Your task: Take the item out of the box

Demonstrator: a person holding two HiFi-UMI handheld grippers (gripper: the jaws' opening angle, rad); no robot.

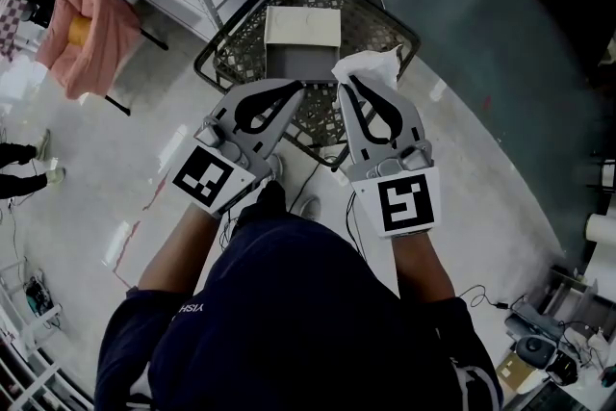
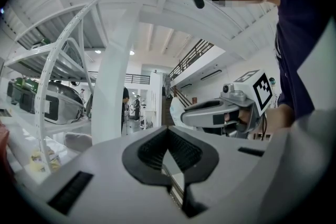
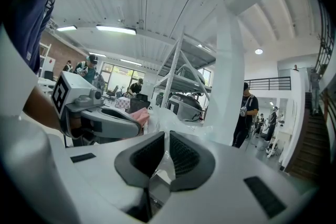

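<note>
Right gripper [image 1: 358, 87] pinches the thin white plastic wrapping [image 1: 373, 64], held above the open cardboard box [image 1: 301, 26], probably to free it; left gripper [image 1: 287, 91] is closed and empty.

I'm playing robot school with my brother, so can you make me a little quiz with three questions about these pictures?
1. True or false: the right gripper is pinching a crinkly white plastic bag.
2. Where does the open box sit? A) on a table B) inside the wire basket C) on the bare floor
3. Fill in the gap: the left gripper has its jaws ____, with nothing between them.

Key: 1 true; 2 B; 3 shut.
</note>
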